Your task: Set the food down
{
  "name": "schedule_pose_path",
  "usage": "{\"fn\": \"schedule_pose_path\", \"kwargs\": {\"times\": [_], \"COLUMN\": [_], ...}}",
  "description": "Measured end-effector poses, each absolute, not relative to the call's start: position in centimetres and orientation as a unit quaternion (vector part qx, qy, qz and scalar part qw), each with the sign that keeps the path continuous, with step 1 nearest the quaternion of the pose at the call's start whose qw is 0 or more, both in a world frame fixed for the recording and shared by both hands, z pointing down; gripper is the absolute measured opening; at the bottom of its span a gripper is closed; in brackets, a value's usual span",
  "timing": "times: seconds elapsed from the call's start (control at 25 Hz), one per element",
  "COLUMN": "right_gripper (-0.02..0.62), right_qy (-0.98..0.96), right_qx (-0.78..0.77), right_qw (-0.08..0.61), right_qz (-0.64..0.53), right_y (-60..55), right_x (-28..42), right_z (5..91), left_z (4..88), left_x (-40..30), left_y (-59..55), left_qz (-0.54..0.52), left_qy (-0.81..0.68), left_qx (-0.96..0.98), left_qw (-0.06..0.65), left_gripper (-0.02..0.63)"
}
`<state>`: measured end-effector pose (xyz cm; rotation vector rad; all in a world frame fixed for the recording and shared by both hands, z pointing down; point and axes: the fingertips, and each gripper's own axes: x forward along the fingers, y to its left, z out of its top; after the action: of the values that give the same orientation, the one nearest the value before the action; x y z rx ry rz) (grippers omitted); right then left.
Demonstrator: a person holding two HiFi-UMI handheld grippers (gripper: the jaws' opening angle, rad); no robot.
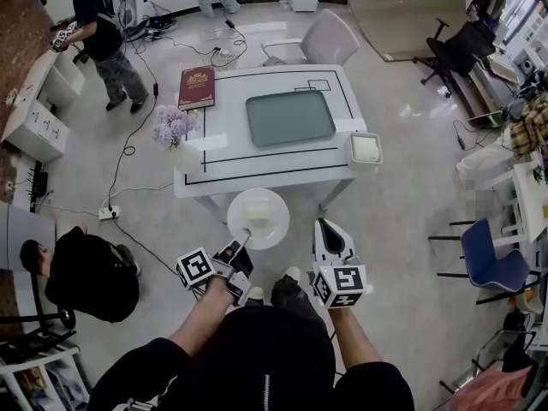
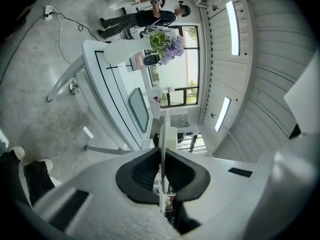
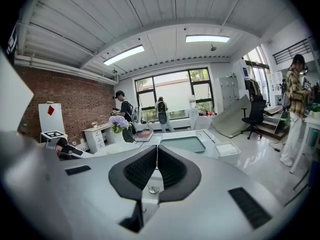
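White worktop (image 1: pixel 224 157) fills the middle of the head view, with a grey-green tray (image 1: pixel 290 116) lying flat at its centre. At its near edge a round white plate (image 1: pixel 272 229) is held over the floor. The left hand-held gripper (image 1: pixel 241 245) is clenched on the plate's thin rim, and the right hand-held gripper (image 1: pixel 325 227) just beside it has its jaws pressed together on nothing. A pale block of food (image 1: pixel 256 213) sits on the plate, not on the worktop.

It is a lab-like open office: brick wall (image 3: pixel 75 109), strip lights (image 3: pixel 206 38), office chairs (image 1: pixel 462 45), floor cables (image 1: pixel 130 151), tape-marked table (image 1: pixel 231 135).
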<state>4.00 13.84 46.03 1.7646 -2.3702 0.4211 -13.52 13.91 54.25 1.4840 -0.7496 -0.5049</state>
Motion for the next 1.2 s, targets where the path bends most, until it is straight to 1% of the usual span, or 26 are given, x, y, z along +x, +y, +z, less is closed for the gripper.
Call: {"fn": "schedule_pose_path", "kwargs": {"times": [0.44,1.2], "right_gripper": [0.011,0.011], "right_qy": [-0.809,-0.825], "right_qx": [0.564,0.54], "right_qw": [0.078,0.078], "right_qz": [0.145,0.147], "right_y": [9.8,8.1], "right_x": [6.9,11.5], "right_z": [46.0,47.2], "left_z": [53.3,53.8], "left_x": [-10.0,-5.3], "left_y": [11.2,9.7], "left_qz": [-0.235,-0.251], "left_qy": [-0.342,-0.358], "left_qx": [0.645,0.638], "left_qw": [0.642,0.634], "left_gripper": [0.02,0.02]}}
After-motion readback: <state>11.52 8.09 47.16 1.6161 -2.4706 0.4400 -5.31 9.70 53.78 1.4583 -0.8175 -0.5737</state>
